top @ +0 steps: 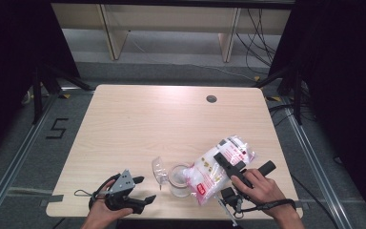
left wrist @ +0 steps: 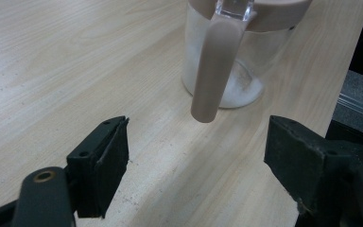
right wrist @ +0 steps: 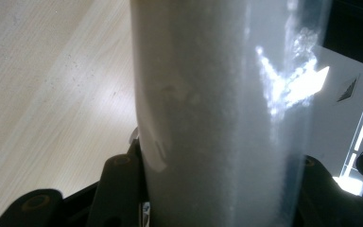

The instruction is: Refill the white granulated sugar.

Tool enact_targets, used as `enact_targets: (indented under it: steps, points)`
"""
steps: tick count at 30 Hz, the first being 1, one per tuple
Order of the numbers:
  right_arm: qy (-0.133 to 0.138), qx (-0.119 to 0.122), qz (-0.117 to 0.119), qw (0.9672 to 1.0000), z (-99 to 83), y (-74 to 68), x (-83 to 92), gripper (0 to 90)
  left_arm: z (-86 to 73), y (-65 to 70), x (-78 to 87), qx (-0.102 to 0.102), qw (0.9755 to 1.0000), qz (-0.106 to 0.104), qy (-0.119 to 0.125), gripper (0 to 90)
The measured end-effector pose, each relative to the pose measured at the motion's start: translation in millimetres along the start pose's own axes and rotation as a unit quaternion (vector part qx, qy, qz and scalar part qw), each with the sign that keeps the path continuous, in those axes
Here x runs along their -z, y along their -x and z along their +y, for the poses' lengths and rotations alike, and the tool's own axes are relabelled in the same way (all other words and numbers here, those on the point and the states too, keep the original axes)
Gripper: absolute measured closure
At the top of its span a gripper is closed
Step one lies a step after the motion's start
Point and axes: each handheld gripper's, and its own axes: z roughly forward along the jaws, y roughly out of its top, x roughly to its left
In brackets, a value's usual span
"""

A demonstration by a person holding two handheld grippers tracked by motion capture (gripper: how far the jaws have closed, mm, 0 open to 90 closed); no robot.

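High view: the left gripper (top: pixel 140 191), jaws apart and empty, idles beside the jar (top: pixel 178 180); the right gripper (top: pixel 226 164) clamps the bag (top: pixel 221 167), tilted over the jar. Left gripper view: little powder lies in the jar (left wrist: pixel 236 61), so pouring seems barely begun. Right gripper view: the bag (right wrist: pixel 217 118) looks nearly full.

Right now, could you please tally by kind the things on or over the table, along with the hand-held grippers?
Clear jars, with an open hinged lid: 1, jar
Plastic bags of white powder: 1, bag, clamped in the right gripper
Grippers: 2, left gripper open and empty, plus the right gripper
Total: 4
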Motion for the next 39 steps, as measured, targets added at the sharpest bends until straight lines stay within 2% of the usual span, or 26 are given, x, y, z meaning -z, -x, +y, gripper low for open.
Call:
enact_targets:
  steps: [3,7,15,17,18,19,35,37,39]
  points:
    - [0.000,0.005,-0.002,1.0000,-0.6,1.3,0.1,57.9,0.0,-0.6,0.5,-0.003,1.0000,0.000,-0.003,22.2]
    - [-0.003,-0.004,-0.001,1.0000,-1.1,1.3,1.5,58.1,-0.1,-0.8,0.0,-0.003,1.0000,0.000,-0.002,22.2]
    - [0.003,0.006,-0.007,1.0000,-0.2,1.6,0.8,58.7,0.1,-0.8,0.8,-0.004,1.0000,0.001,-0.004,22.2]
    - [0.002,0.000,-0.009,1.0000,0.1,1.1,1.4,58.8,0.1,-0.6,0.6,-0.005,1.0000,0.000,-0.004,22.2]
    - [0.000,-0.013,-0.008,0.9999,0.7,0.2,1.8,58.8,0.1,-0.6,0.6,-0.005,1.0000,0.000,-0.003,22.2]
    - [0.005,0.010,-0.010,0.9999,-0.4,2.9,1.1,58.9,0.1,-0.7,0.5,-0.004,1.0000,0.000,-0.004,22.2]
    - [0.000,0.005,-0.010,0.9999,-1.3,2.6,3.0,59.9,0.1,0.0,0.0,-0.001,1.0000,0.000,-0.002,22.2]
    - [0.004,0.010,-0.011,0.9999,-1.4,3.5,2.6,60.1,0.1,-0.6,0.6,-0.005,1.0000,0.000,-0.004,22.2]
    - [0.001,-0.001,-0.011,0.9999,-1.2,2.6,3.3,60.3,0.1,-0.7,0.7,-0.004,1.0000,0.001,-0.004,22.2]
